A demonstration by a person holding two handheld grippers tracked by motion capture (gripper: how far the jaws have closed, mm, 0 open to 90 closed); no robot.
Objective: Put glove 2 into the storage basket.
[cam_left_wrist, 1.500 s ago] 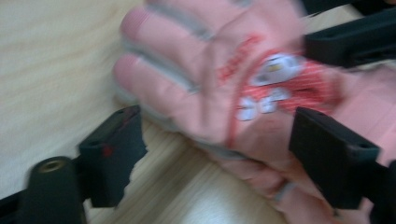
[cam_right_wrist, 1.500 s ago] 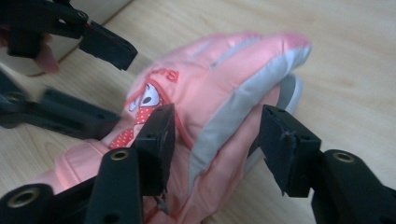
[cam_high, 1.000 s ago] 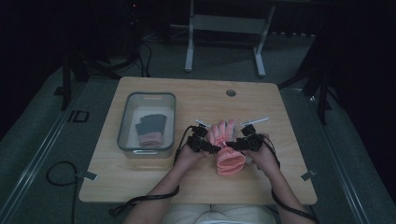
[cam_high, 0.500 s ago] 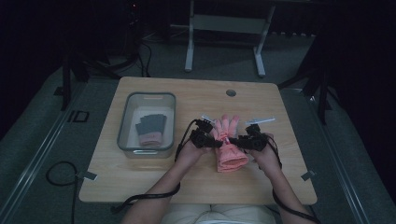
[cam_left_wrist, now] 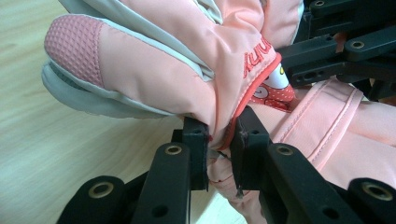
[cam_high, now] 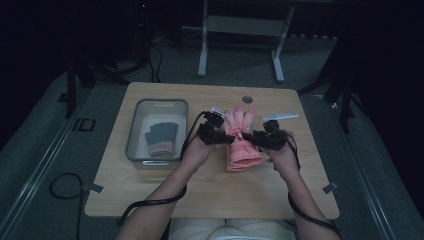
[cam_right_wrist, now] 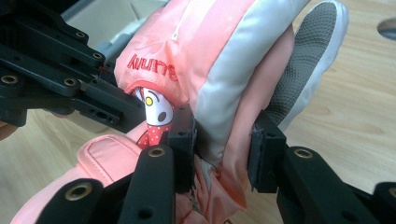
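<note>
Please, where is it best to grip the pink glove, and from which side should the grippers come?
Probably at its narrow middle, where fingers meet cuff, one gripper from each side. The pink glove is padded, but there the fabric folds thin enough to pinch. The left gripper and the right gripper already clamp it there, from its left and right edges.

The pink glove (cam_left_wrist: 187, 70) at the frame's centre is padded, smooth woven cloth with a faint sheen, trimmed in pale grey panels; its fingertip patches (cam_left_wrist: 74, 51) are a rough, dimpled grip fabric, and the lettering is stitched thread. The jaws are matt black plastic with brassy metal rivets (cam_right_wrist: 156, 152). The bench (cam_high: 280, 185) is pale wood-grain laminate, smooth and matt. At left, the bin (cam_high: 135, 145) looks like clear glossy plastic holding grey knitted cloth gloves (cam_high: 162, 136).
</note>
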